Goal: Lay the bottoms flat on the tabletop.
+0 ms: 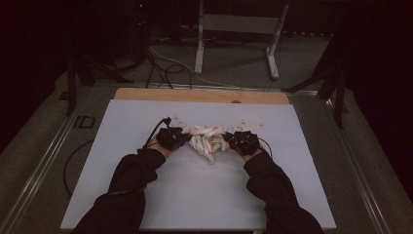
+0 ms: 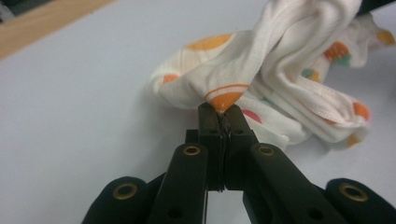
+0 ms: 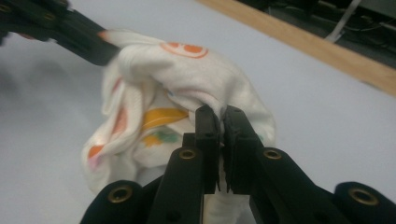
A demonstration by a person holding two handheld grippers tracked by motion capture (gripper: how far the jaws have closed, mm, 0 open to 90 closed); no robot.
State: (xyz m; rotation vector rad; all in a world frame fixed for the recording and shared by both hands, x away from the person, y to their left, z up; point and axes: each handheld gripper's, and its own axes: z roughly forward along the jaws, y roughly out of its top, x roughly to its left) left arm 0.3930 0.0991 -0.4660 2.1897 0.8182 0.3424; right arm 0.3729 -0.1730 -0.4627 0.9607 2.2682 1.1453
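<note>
High view is showing the whole scene: a white board [image 1: 146,195] lying on a wooden table [image 1: 146,93], two dark-sleeved forearms coming in from the bottom of the frame, and a bunched white cloth with orange spots [image 1: 208,139] sitting at the centre of the board between the two hands. The left gripper [image 1: 184,138] is meeting the cloth's left end and the right gripper [image 1: 227,138] its right end — the jaw tips themselves are too small and dark here to read. Beyond the table, in the upper part of the frame, cables and a pale metal stand [image 1: 234,29] are resting on the floor.

Left gripper view is giving what the high view cannot: the left gripper [image 2: 223,112] is pinching a fold of the cloth [image 2: 261,70] right at an orange patch, its jaws pressed nearly together on the fabric. The rest of the cloth is bulging toward the upper right of the frame.

Right gripper view is showing the right gripper [image 3: 220,116] likewise clamped tight on a pucker of the cloth [image 3: 154,93] — and, at the upper left of the frame, the left gripper [image 3: 100,37] biting the far end of the bundle.
</note>
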